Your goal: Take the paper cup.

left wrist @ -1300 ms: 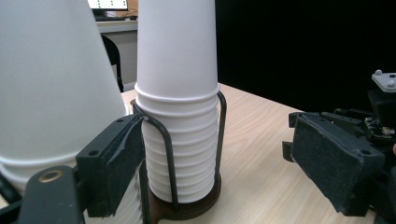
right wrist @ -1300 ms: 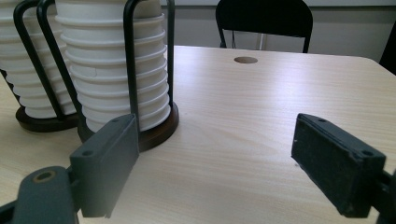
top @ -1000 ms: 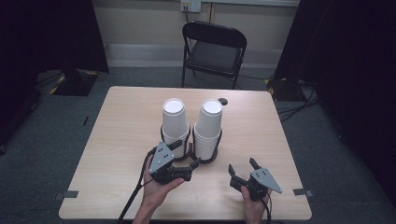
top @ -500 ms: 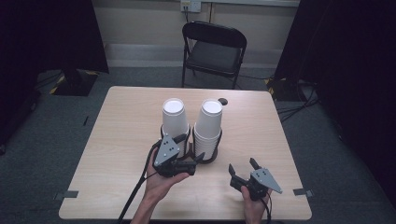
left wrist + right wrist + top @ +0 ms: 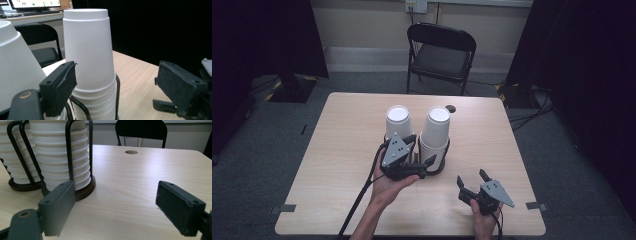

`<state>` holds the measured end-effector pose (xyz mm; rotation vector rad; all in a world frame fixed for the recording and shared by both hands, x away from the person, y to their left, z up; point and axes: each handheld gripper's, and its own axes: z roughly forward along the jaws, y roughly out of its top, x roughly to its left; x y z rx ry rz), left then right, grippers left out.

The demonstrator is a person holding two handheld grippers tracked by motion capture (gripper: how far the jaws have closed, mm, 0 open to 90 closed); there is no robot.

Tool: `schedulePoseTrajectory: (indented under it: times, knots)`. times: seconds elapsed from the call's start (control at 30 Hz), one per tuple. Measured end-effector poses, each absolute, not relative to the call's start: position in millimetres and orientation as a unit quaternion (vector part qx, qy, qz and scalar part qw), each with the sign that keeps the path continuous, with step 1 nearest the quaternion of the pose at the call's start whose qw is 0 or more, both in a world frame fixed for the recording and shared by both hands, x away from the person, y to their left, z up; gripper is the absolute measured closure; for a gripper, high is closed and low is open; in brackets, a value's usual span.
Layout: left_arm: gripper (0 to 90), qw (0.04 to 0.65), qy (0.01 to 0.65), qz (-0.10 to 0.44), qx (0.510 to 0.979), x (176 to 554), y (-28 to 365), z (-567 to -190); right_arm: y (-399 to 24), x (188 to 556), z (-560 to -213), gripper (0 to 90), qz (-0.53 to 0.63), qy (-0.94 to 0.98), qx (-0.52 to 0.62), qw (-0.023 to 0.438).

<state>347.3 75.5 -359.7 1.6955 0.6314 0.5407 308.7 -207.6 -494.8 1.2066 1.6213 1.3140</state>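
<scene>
Even overhead light, dark surroundings (bg soft)

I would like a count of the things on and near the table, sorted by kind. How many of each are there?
Stacks of white foam cups: 2 (left stack, right stack)
Black wire holders: 2 (left holder, right holder)
Hand-held tools: 2 (left tool, right tool)
Folding chair: 1
Table: 1
Total: 8

White cups point(image 5: 435, 129) stand in black wire racks point(image 5: 69, 155) on dark brown bases point(image 5: 85, 190). The table point(image 5: 342, 145) is pale woodgrain. At twelve o'clock, a black chair point(image 5: 440, 52). The floor point(image 5: 257, 145) is grey.
</scene>
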Motion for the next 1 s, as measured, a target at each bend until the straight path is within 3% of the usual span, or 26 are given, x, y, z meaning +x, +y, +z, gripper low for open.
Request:
schedulePoseTrajectory:
  times: [1.0]
  knots:
    - [16.0,0.579,0.27,0.249,0.728,378.7,53.2,-326.3,-208.0,308.5,-494.8,14.8,0.511,0.625,0.469,0.358]
